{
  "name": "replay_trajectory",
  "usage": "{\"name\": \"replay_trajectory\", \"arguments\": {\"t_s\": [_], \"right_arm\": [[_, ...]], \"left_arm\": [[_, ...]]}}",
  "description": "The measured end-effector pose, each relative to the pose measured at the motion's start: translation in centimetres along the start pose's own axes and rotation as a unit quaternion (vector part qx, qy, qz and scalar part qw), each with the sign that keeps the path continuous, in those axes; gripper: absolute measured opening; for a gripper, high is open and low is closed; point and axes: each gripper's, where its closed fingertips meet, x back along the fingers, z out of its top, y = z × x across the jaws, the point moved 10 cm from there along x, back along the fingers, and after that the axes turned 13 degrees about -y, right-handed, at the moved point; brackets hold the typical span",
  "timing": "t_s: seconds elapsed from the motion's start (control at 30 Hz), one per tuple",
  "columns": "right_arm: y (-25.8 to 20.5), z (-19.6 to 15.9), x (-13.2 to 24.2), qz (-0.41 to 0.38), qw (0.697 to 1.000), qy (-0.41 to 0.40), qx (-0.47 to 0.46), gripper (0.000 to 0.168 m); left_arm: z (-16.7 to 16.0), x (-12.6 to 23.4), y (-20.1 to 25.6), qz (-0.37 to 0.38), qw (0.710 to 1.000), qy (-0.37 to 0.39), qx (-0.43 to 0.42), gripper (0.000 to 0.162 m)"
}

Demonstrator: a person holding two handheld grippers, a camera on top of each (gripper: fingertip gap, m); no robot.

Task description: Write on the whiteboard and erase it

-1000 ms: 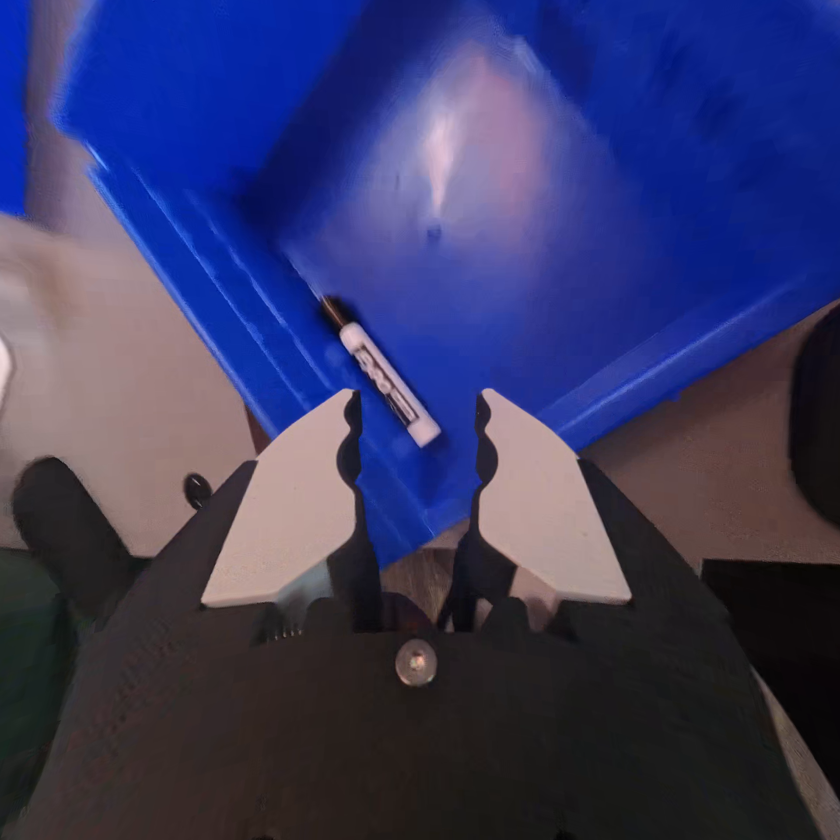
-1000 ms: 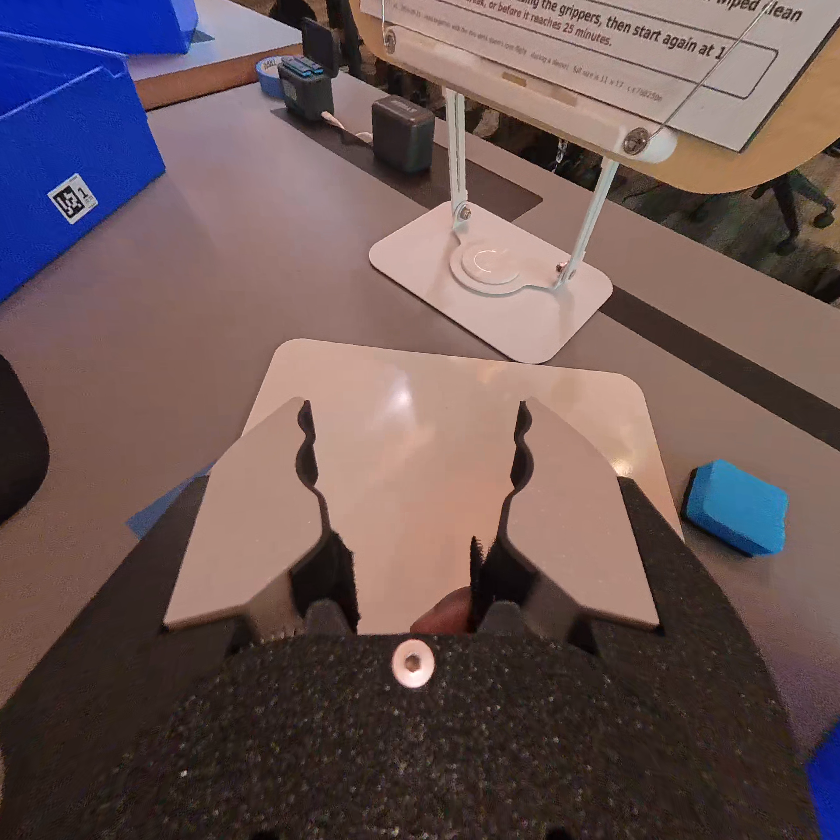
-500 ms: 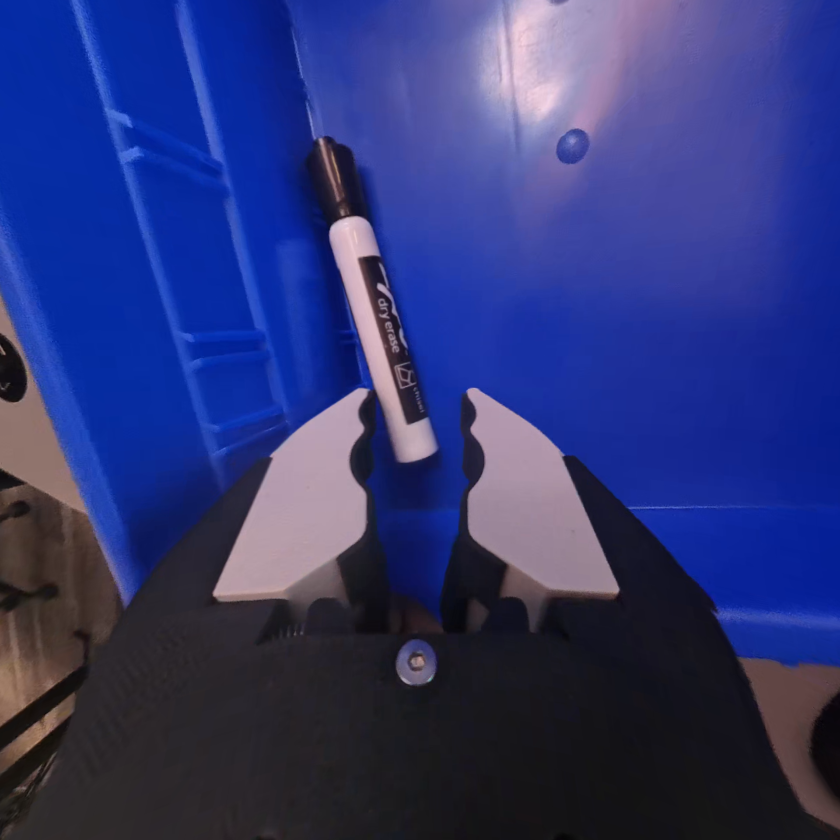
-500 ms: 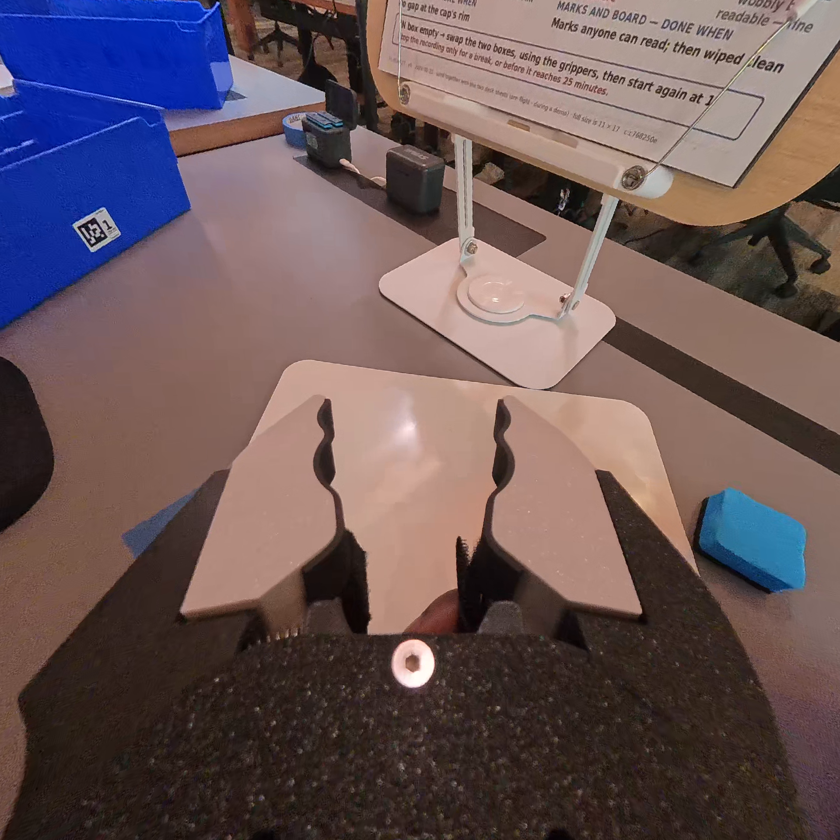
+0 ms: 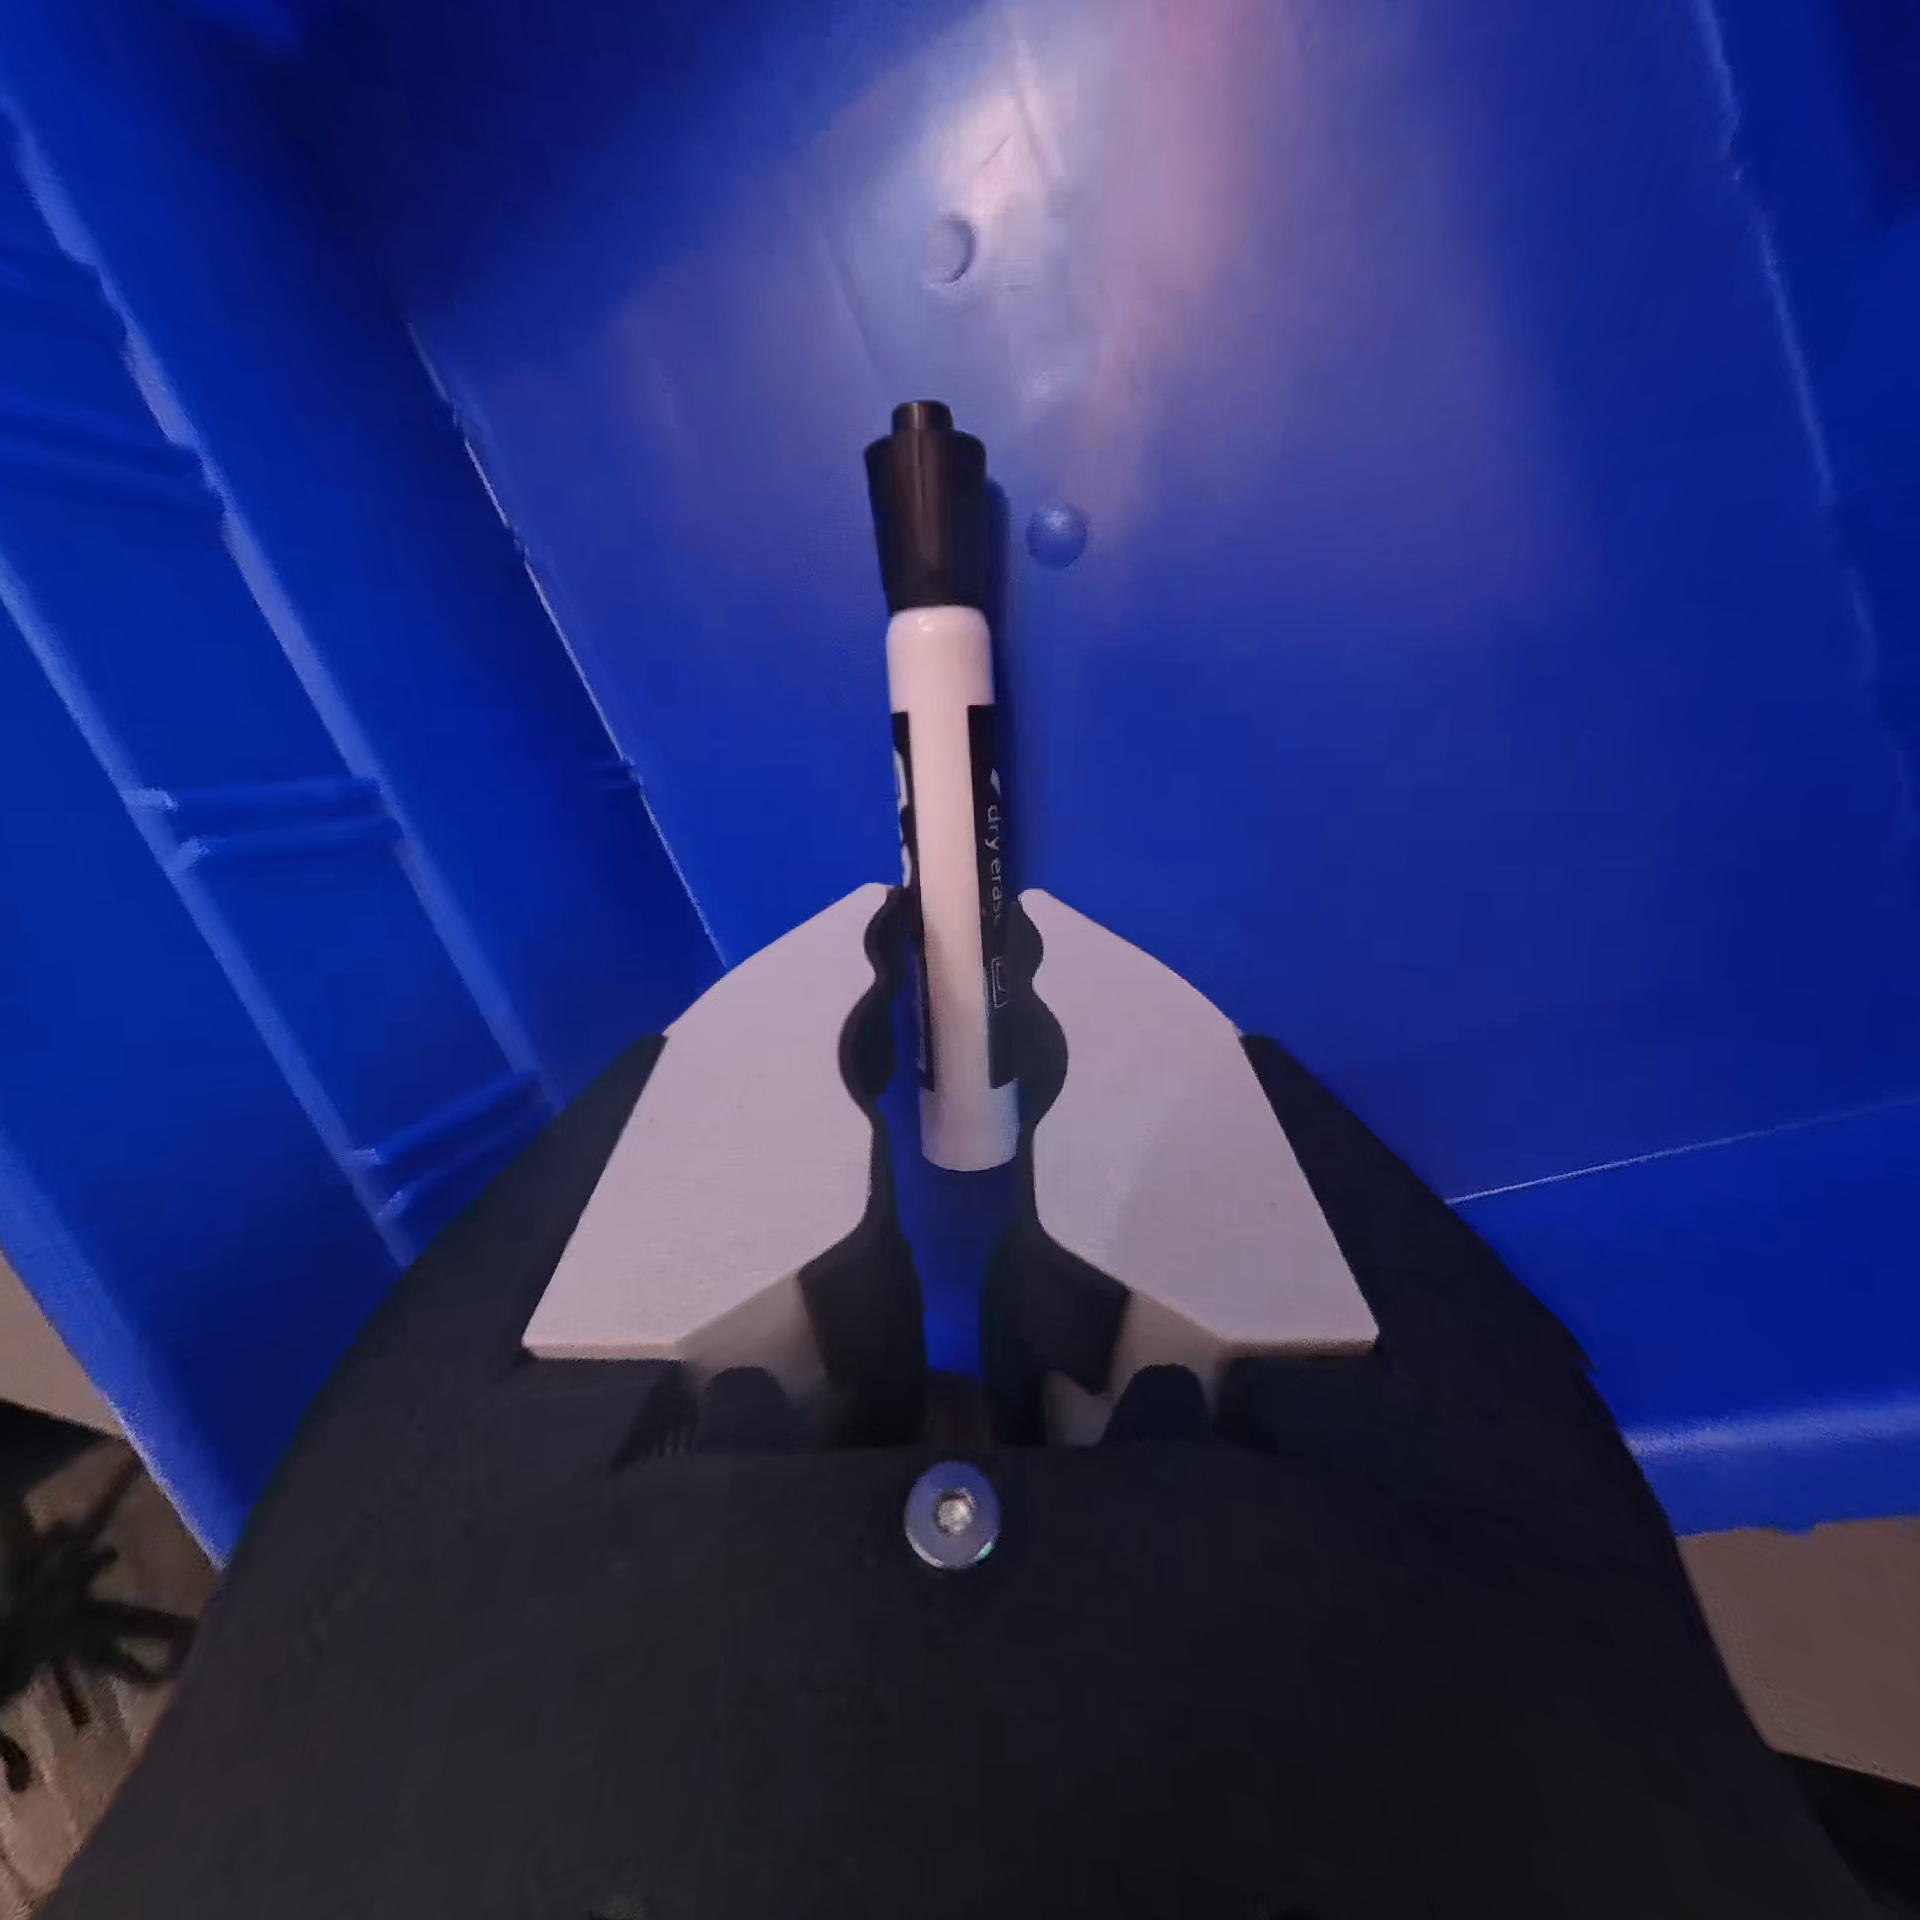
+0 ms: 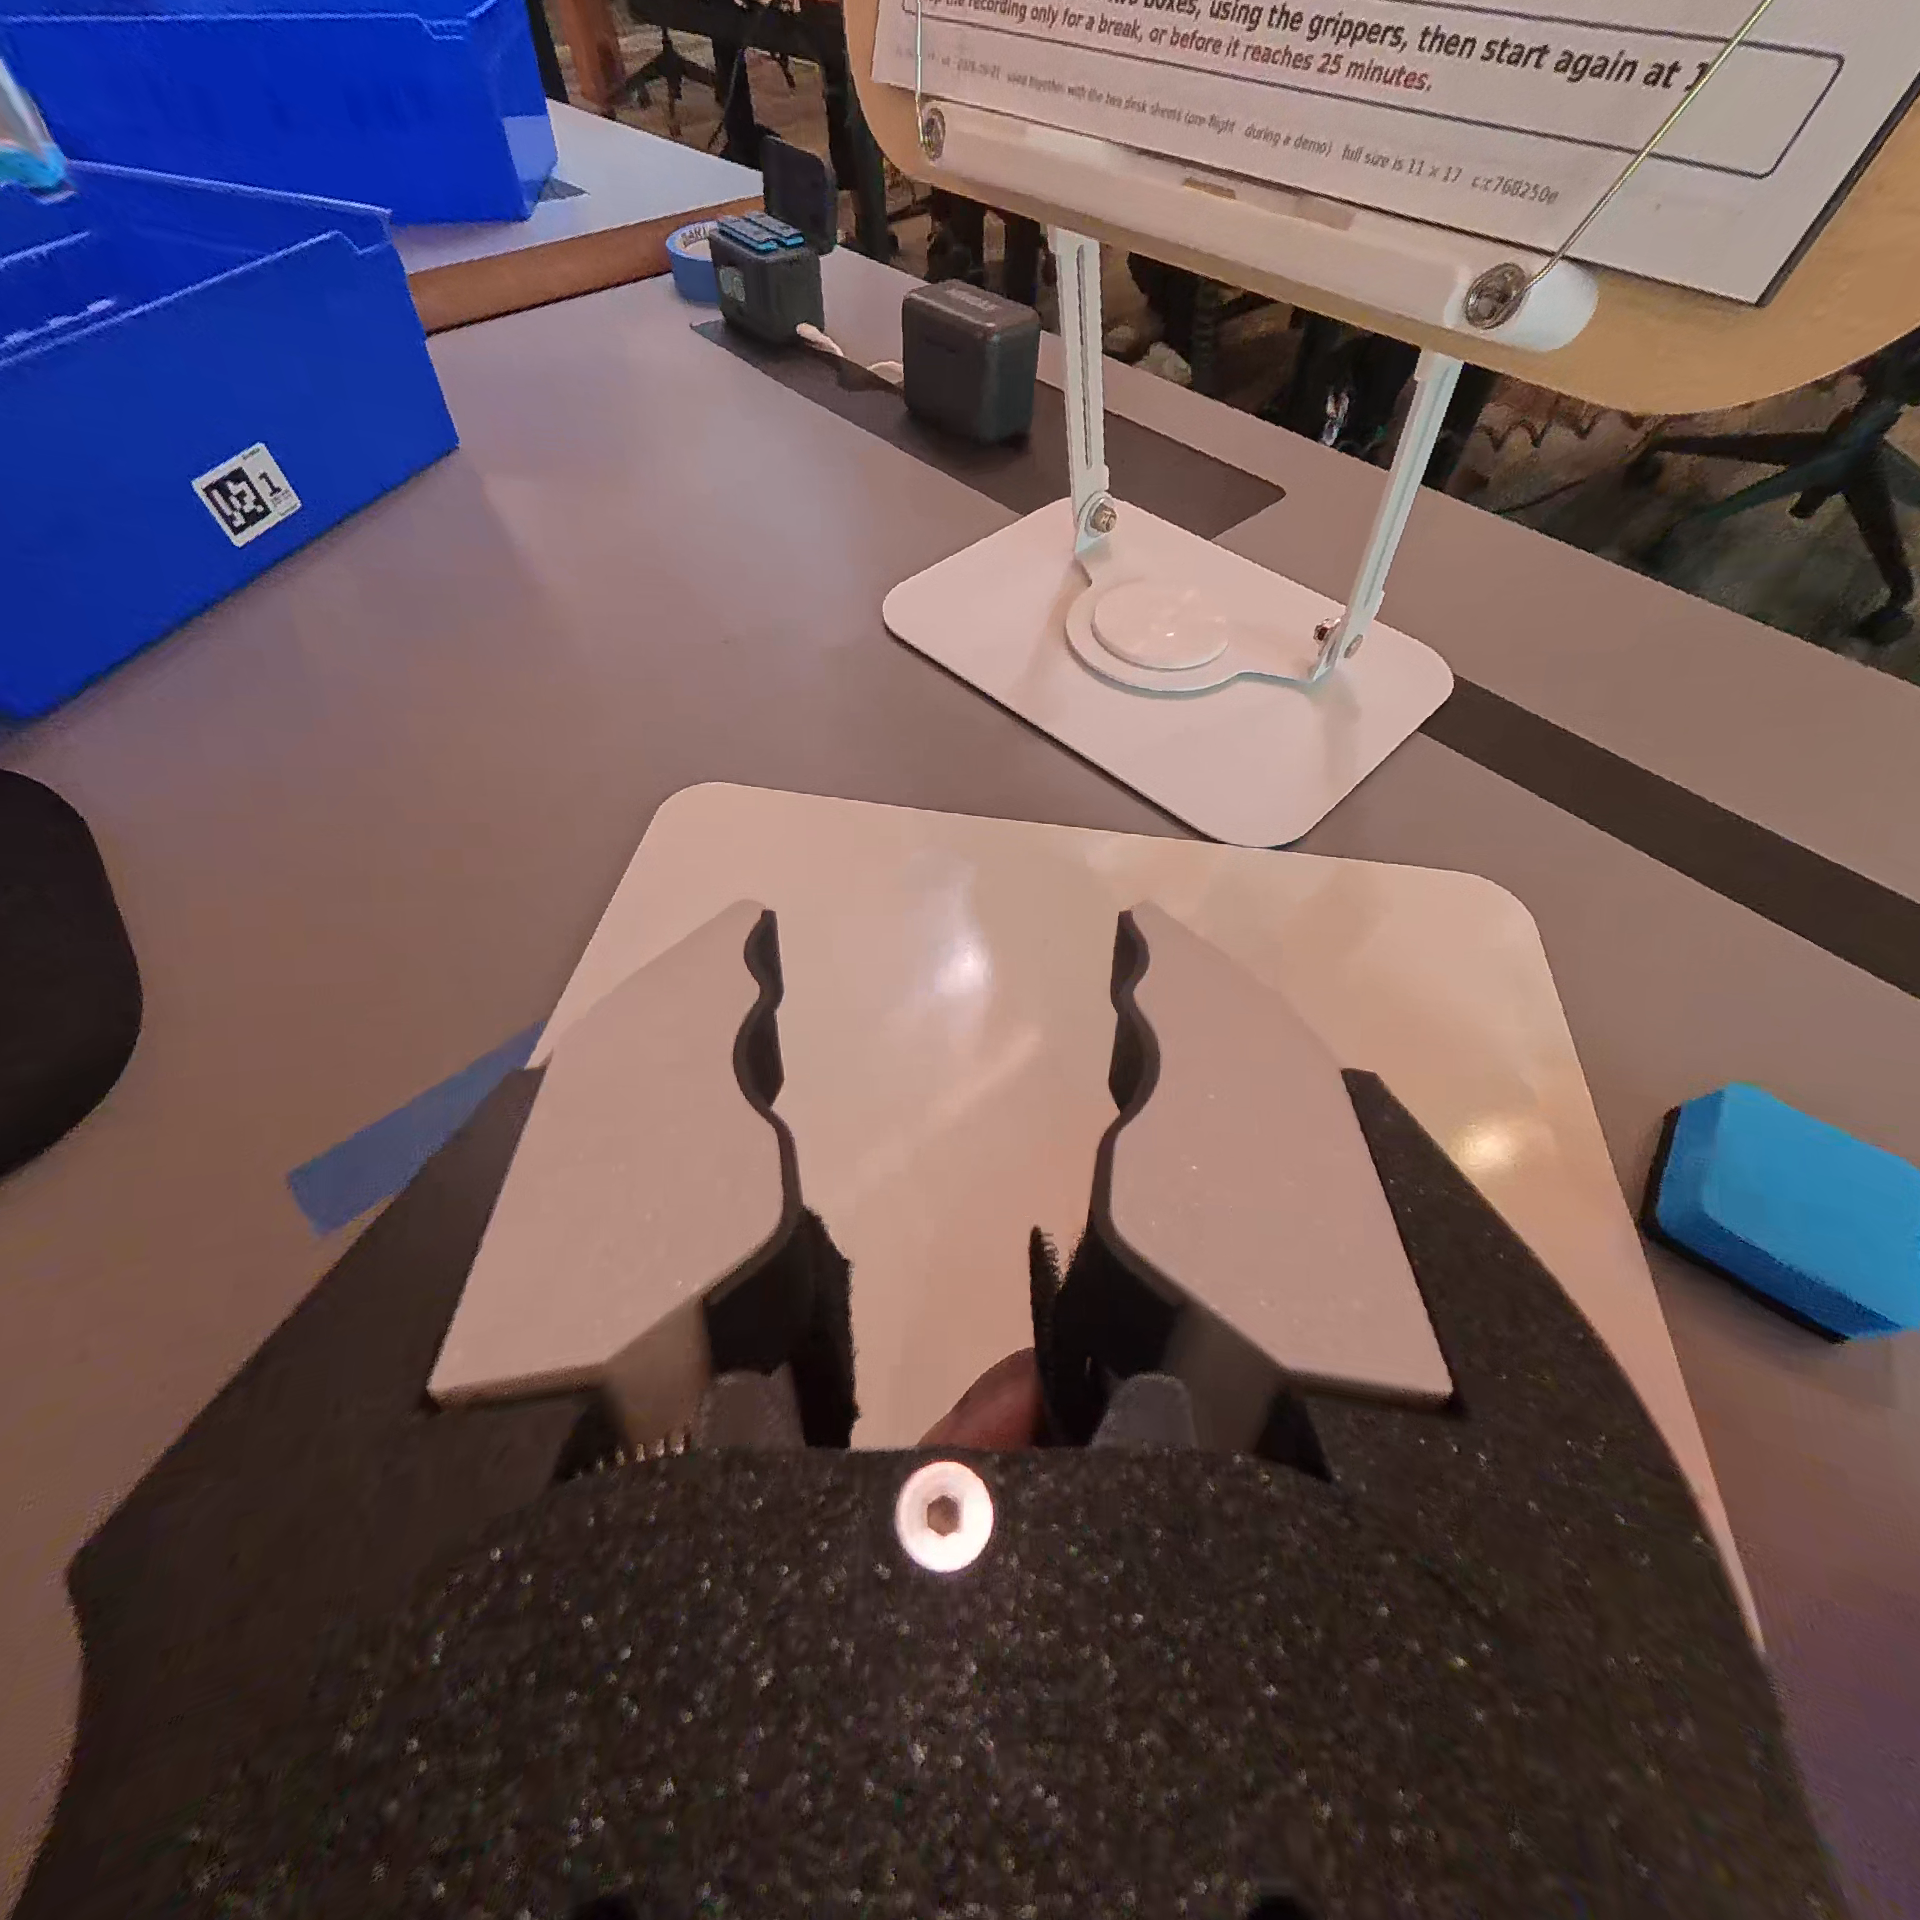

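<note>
1. the grey desk top [image 6: 623,644] lay in an office-like space with chairs behind, and the task was barely begun: nothing written, so nothing yet to erase.
2. nearest, the right gripper [image 6: 943,966] hung over the blank, glossy white rounded whiteboard [image 6: 1039,935], jaws apart and empty.
3. the blue foam eraser with a black base [image 6: 1787,1210] sat just beside the board's right edge, untouched.
4. farther off, inside the blue plastic bin [image 5: 1455,727], the left gripper [image 5: 954,904] had its jaws drawn close around the white dry-erase marker with a black cap [image 5: 940,790], seemingly pinching its barrel; the cap was on and pointed away.
</note>
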Motion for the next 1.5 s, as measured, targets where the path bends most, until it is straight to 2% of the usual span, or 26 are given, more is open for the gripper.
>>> {"name": "replay_trajectory", "arguments": {"t_s": [0.07, 0.13, 0.2, 0.27, 0.33, 0.47, 0.53, 0.6, 0.67, 0.77, 0.8, 0.83, 0.87, 0.9, 1.0, 1.03, 1.07, 1.1, 1.13, 1.17, 1.2, 1.23, 1.3, 1.4, 1.5], "right_arm": [[-0.2, -0.1, 0.1, 0.019, 1.0, 0.003, 0.014, 0.057], [-0.9, 0.1, 0.2, 0.044, 0.998, 0.016, 0.043, 0.052], [-2.3, 0.8, 0.5, 0.069, 0.993, 0.032, 0.088, 0.05], [-4.0, 2.1, 0.7, 0.095, 0.983, 0.035, 0.15, 0.051], [-6.0, 3.6, 0.8, 0.118, 0.969, 0.024, 0.216, 0.053], [-9.2, 7.7, 1.0, 0.166, 0.947, 0.036, 0.271, 0.052], [-10.0, 9.9, 0.8, 0.187, 0.945, 0.043, 0.264, 0.051], [-10.6, 11.5, 0.1, 0.189, 0.945, 0.027, 0.266, 0.051], [-11.2, 12.4, -1.0, 0.191, 0.945, 0.005, 0.264, 0.052], [-12.2, 12.8, -2.6, 0.22, 0.943, -0.037, 0.248, 0.051], [-12.4, 12.7, -3.0, 0.222, 0.942, -0.046, 0.246, 0.046], [-12.5, 12.5, -3.3, 0.22, 0.942, -0.058, 0.248, 0.036], [-12.5, 12.3, -3.5, 0.215, 0.94, -0.072, 0.256, 0.019], [-12.3, 12.0, -3.5, 0.21, 0.939, -0.076, 0.263, 0.018], [-10.4, 11.4, -2.0, 0.231, 0.951, -0.013, 0.205, 0.018], [-9.3, 11.2, -1.4, 0.248, 0.954, 0.029, 0.167, 0.018], [-8.2, 11.0, -0.7, 0.274, 0.95, 0.087, 0.12, 0.018], [-7.2, 10.8, -0.1, 0.31, 0.936, 0.155, 0.064, 0.018], [-6.3, 10.5, 0.4, 0.351, 0.91, 0.221, 0.005, 0.018], [-5.7, 10.0, 0.8, 0.387, 0.879, 0.275, -0.049, 0.018], [-5.4, 9.5, 0.9, 0.415, 0.85, 0.311, -0.087, 0.018], [-5.4, 9.0, 0.9, 0.432, 0.834, 0.326, -0.108, 0.018], [-6.1, 8.2, 0.7, 0.431, 0.835, 0.325, -0.106, 0.018], [-7.3, 7.4, 0.7, 0.415, 0.853, 0.306, -0.078, 0.018], [-7.9, 6.9, 1.1, 0.397, 0.865, 0.304, -0.052, 0.018]], "left_arm": [[-0.2, 0.6, 0.0, 0.033, 0.998, 0.045, -0.023, 0.019], [-0.2, 2.6, 0.2, 0.098, 0.987, 0.099, -0.076, 0.019], [0.2, 5.6, 1.0, 0.171, 0.963, 0.155, -0.141, 0.019], [1.0, 8.9, 2.6, 0.23, 0.922, 0.203, -0.236, 0.018], [1.9, 12.0, 5.0, 0.306, 0.861, 0.242, -0.328, 0.018], [2.9, 16.1, 12.2, 0.433, 0.682, 0.304, -0.505, 0.018], [2.9, 17.0, 15.9, 0.471, 0.589, 0.335, -0.565, 0.018], [2.7, 17.6, 19.0, 0.492, 0.516, 0.361, -0.601, 0.019], [2.6, 18.1, 21.4, 0.497, 0.468, 0.384, -0.622, 0.018], [2.4, 18.5, 24.1, 0.488, 0.422, 0.409, -0.645, 0.018], [2.3, 18.5, 24.7, 0.484, 0.41, 0.418, -0.65, 0.018], [2.2, 18.5, 25.3, 0.478, 0.404, 0.424, -0.654, 0.018], [2.2, 18.6, 25.7, 0.466, 0.409, 0.428, -0.657, 0.019], [2.2, 18.7, 25.9, 0.44, 0.429, 0.435, -0.658, 0.019], [2.8, 20.1, 24.7, 0.308, 0.53, 0.557, -0.56, 0.026], [3.1, 20.6, 23.9, 0.235, 0.569, 0.611, -0.497, 0.03], [3.3, 20.8, 23.1, 0.127, 0.607, 0.654, -0.433, 0.032], [3.4, 20.7, 22.8, -0.019, 0.635, 0.675, -0.374, 0.034], [3.6, 20.2, 22.9, -0.186, 0.641, 0.67, -0.327, 0.037], [3.8, 19.7, 23.5, -0.336, 0.626, 0.64, -0.292, 0.039], [4.2, 19.0, 24.6, -0.439, 0.613, 0.6, -0.269, 0.04], [4.5, 18.5, 25.9, -0.499, 0.605, 0.563, -0.262, 0.041], [4.9, 17.8, 28.8, -0.531, 0.605, 0.516, -0.293, 0.042], [5.1, 17.9, 31.4, -0.509, 0.595, 0.515, -0.347, 0.041], [5.2, 18.1, 32.0, -0.517, 0.568, 0.514, -0.383, 0.024]]}}
